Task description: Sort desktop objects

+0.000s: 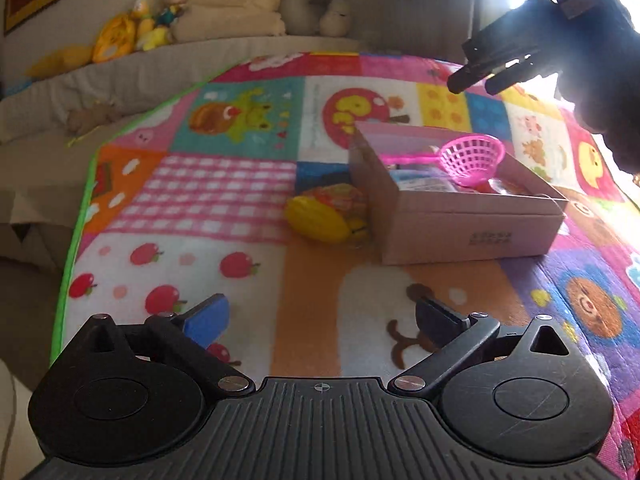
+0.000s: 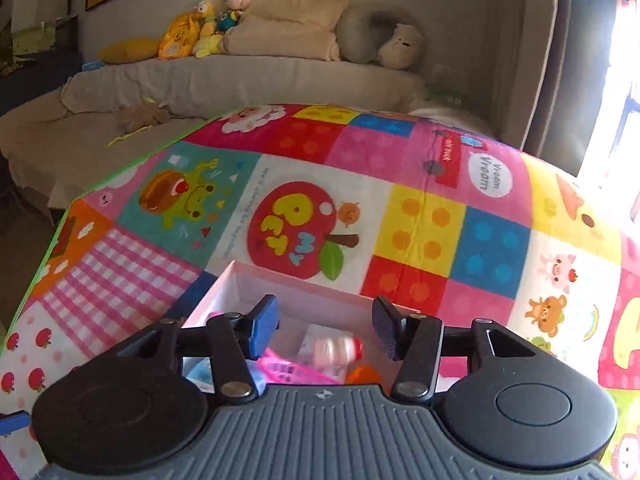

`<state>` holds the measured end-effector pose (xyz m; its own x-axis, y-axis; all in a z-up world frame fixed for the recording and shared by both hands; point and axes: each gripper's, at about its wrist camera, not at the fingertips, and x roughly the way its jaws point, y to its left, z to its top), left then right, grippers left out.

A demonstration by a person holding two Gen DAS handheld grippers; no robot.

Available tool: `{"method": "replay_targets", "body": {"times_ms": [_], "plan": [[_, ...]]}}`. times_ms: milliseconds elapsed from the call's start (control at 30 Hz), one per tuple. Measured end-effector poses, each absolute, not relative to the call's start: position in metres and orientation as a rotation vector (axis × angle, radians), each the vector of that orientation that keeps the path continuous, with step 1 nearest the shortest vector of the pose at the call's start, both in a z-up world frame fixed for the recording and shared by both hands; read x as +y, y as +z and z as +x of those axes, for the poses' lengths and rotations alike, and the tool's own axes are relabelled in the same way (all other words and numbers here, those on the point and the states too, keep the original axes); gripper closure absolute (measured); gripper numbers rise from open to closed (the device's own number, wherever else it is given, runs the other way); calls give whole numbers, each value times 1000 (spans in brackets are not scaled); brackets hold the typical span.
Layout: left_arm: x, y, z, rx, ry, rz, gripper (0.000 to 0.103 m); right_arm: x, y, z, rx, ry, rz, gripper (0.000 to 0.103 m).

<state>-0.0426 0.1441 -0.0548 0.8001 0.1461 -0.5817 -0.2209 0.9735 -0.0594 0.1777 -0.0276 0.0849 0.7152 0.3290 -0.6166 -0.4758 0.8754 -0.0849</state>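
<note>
A cardboard box (image 1: 472,228) sits on the colourful patchwork mat (image 1: 224,188). It holds a pink toy strainer (image 1: 470,158) and several small items. A yellow-and-orange toy (image 1: 326,214) lies on the mat against the box's left side. My left gripper (image 1: 320,320) is open and empty, low over the mat in front of the box. My right gripper (image 2: 326,330) is open and empty above the box (image 2: 240,280), over a small white bottle (image 2: 334,350) and pink items inside. The right gripper also shows in the left wrist view (image 1: 484,76), high above the box.
A beige sofa (image 2: 240,76) with plush toys (image 2: 208,20) and cushions stands behind the mat. The mat's green edge (image 1: 76,236) runs along the left. A bright window is at the right.
</note>
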Motion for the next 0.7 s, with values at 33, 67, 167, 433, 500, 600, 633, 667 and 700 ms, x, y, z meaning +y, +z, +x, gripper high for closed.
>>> {"method": "replay_targets", "body": {"times_ms": [33, 67, 167, 433, 500, 600, 633, 667, 700], "plan": [[148, -58, -43, 612, 203, -149, 1, -20, 82, 174, 638, 471, -255, 51], [150, -61, -44, 611, 205, -165, 1, -11, 80, 170, 647, 496, -263, 51], [153, -69, -46, 625, 199, -201, 1, 27, 75, 159, 681, 593, -286, 60], [155, -72, -49, 626, 206, -236, 0, 148, 16, 186, 788, 570, -485, 80], [160, -74, -49, 632, 200, -272, 0, 164, -4, 204, 830, 511, -527, 80], [161, -74, -51, 624, 192, -288, 0, 173, -25, 215, 881, 462, -584, 80], [161, -74, -52, 624, 192, -286, 0, 174, -27, 213, 880, 473, -592, 80], [161, -74, -52, 623, 190, -288, 0, 174, -28, 207, 878, 499, -596, 80], [161, -74, -52, 621, 187, -291, 0, 173, -27, 201, 882, 521, -591, 80]]}}
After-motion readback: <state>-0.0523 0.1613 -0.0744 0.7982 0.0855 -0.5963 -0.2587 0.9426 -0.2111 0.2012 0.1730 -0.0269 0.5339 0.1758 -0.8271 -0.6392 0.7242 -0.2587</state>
